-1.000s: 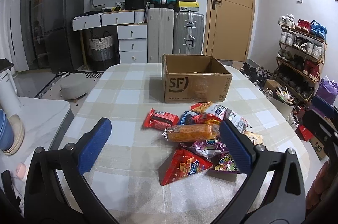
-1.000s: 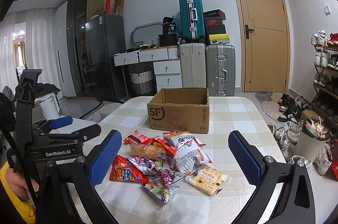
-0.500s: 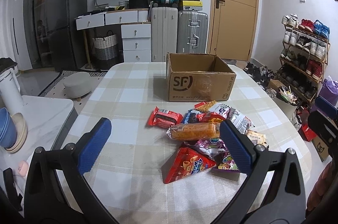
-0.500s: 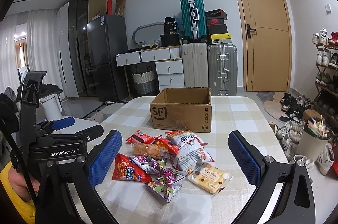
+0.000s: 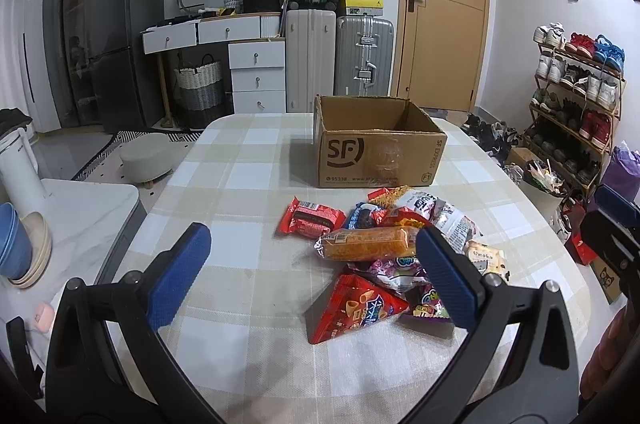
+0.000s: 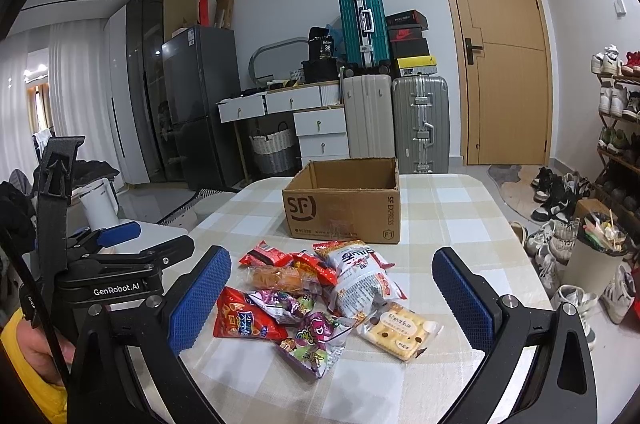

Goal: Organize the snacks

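A pile of snack packets (image 5: 384,248) lies on the checked tablecloth, also in the right wrist view (image 6: 316,292). It includes a red triangular chip bag (image 5: 356,308), an orange wrapped cake (image 5: 366,244), a red packet (image 5: 312,220) and a pale biscuit pack (image 6: 400,330). An open empty SF cardboard box (image 5: 376,147) stands behind the pile, also in the right wrist view (image 6: 344,203). My left gripper (image 5: 312,272) is open and empty, above the table's near edge. My right gripper (image 6: 332,300) is open and empty, in front of the pile.
The round table (image 5: 240,183) carries only the box and snacks. A white side table with bowls (image 5: 16,248) stands left. A shoe rack (image 5: 576,95) and a bin (image 6: 596,252) stand right. Suitcases, drawers and a door stand at the back.
Both grippers have drifted slightly toward the table; the box and snacks sit a little lower and larger in view. Nothing was picked up and both stay open.
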`<state>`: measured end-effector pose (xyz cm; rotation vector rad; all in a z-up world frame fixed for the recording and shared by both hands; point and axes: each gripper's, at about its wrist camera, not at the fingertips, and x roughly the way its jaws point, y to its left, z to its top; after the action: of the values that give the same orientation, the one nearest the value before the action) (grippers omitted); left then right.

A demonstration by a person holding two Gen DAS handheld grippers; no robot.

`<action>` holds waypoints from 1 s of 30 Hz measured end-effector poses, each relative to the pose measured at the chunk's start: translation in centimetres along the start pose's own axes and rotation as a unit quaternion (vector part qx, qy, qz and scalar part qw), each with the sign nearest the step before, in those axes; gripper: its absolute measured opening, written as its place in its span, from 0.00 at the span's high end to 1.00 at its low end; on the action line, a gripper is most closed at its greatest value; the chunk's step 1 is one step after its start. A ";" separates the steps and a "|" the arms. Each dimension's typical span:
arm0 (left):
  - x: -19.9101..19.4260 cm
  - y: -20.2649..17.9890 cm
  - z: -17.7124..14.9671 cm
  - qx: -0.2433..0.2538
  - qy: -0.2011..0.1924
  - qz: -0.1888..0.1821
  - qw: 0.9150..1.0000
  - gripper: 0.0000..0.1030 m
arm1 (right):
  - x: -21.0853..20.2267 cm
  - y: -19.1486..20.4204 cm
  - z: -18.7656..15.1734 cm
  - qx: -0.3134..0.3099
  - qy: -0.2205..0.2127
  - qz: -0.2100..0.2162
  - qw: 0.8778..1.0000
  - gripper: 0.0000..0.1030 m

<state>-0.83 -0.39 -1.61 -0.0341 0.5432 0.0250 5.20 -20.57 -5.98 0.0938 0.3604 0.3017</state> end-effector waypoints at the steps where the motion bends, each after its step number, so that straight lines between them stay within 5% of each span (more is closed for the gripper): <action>1: 0.1 0.1 -0.1 0.000 0.000 0.000 1.000 0.01 | 0.0 0.0 0.0 0.001 0.000 0.000 1.000 0.00; 30: 4.1 0.3 -1.3 0.001 0.045 0.004 0.999 0.01 | 2.0 -1.7 -1.1 0.015 0.017 0.000 1.000 0.00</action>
<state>2.02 -0.05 -4.83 -0.0316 0.6338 0.0319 7.08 -21.56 -7.93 0.1190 0.3986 0.2973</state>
